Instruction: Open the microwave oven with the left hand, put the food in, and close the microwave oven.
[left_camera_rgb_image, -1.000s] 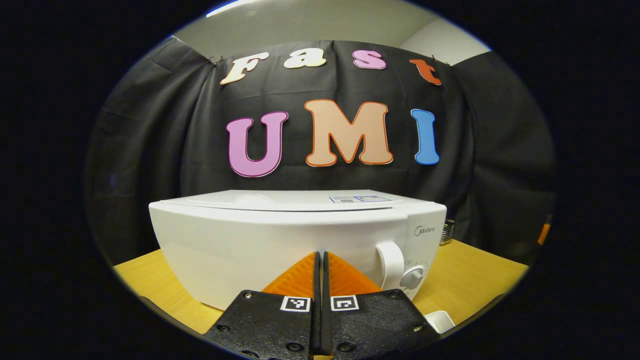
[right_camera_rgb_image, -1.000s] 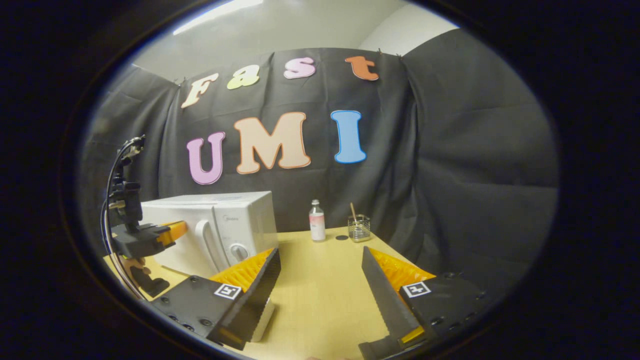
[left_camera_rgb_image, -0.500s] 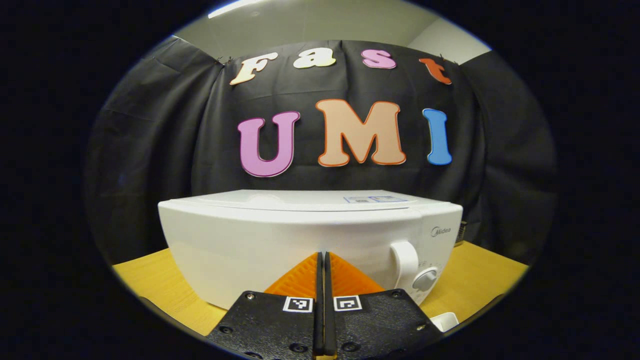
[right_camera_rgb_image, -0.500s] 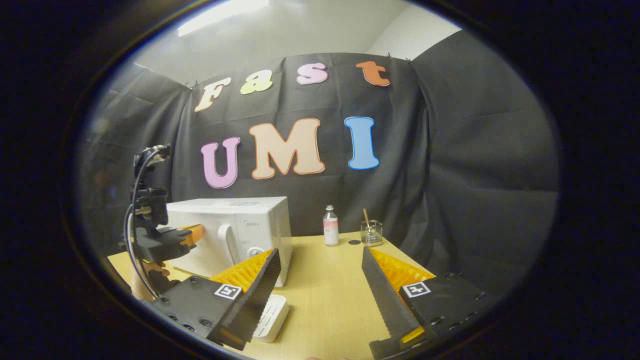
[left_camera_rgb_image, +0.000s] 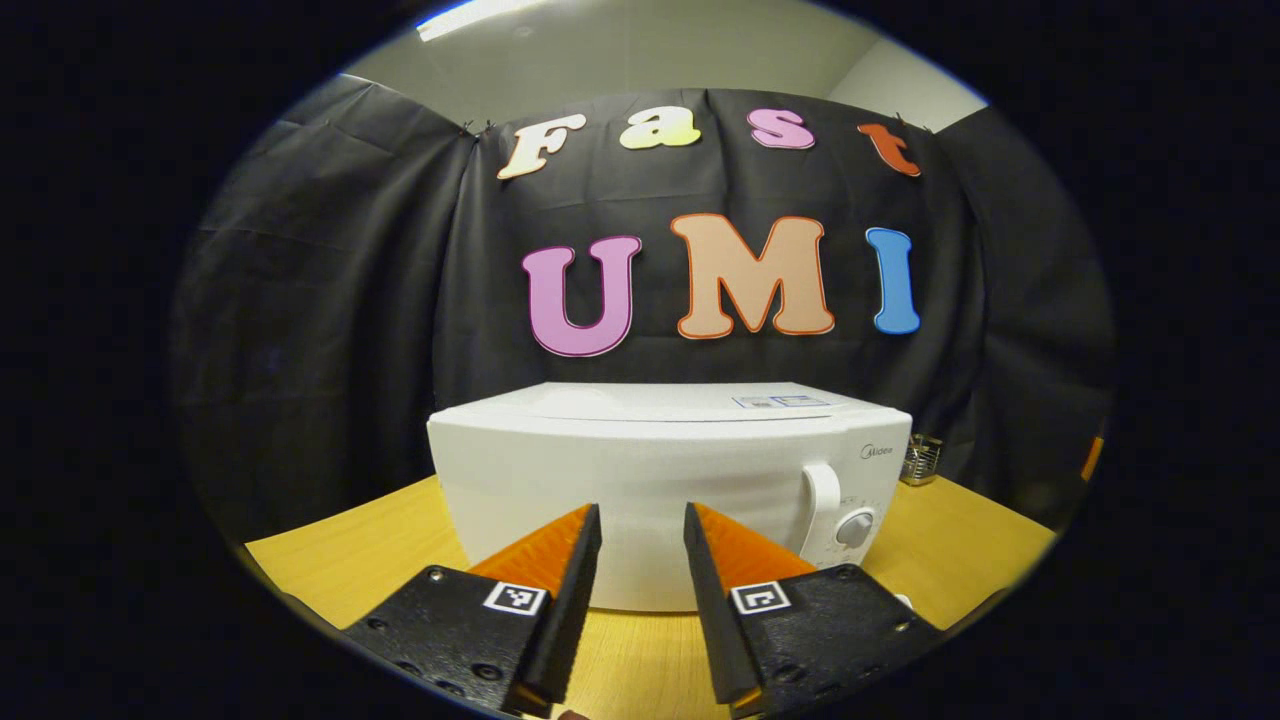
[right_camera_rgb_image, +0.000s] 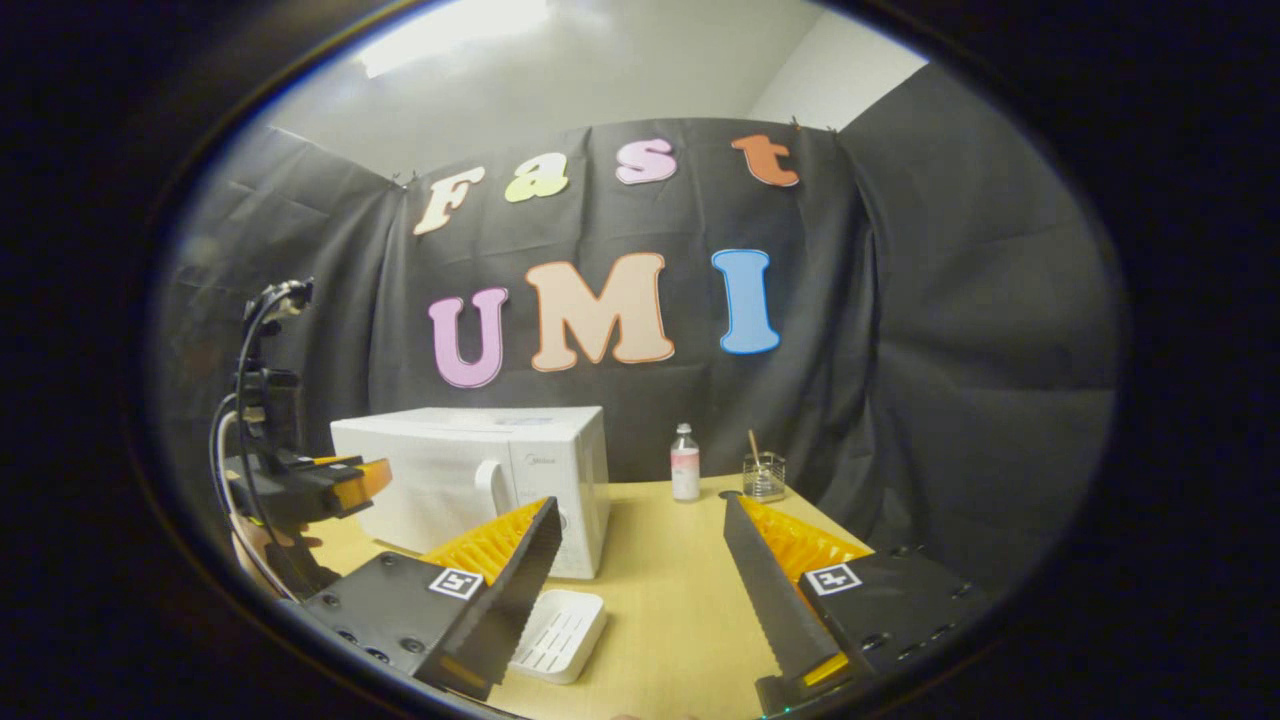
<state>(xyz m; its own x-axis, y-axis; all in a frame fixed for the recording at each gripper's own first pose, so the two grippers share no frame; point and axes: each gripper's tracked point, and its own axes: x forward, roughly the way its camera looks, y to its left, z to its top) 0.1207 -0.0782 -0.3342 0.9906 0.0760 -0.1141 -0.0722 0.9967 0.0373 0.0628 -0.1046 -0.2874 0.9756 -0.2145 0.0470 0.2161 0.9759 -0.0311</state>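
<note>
The white microwave oven (left_camera_rgb_image: 670, 480) stands on the yellow desk (left_camera_rgb_image: 360, 560) against the black cloth wall, its door closed, with the upright handle (left_camera_rgb_image: 820, 510) and a round knob (left_camera_rgb_image: 855, 528) at its right end. The left gripper (left_camera_rgb_image: 640, 560) is held in front of the door, fingers parted by a narrow gap and holding nothing; it sits just short of the oven, not touching it. In the right gripper view that same gripper (right_camera_rgb_image: 345, 480) shows to the left of the oven, a hand (right_camera_rgb_image: 265, 545) under it and a cable looping above.

The right gripper (right_camera_rgb_image: 640, 590) is held wide open and empty over the desk, well to the right of the oven. Beside its left finger lies a small white tray (right_camera_rgb_image: 560, 635) on the desk, near the front right corner of the oven; what it carries I cannot tell. Farther back stand a small bottle (right_camera_rgb_image: 685, 475) and a glass jar with a stick (right_camera_rgb_image: 764, 475)
</note>
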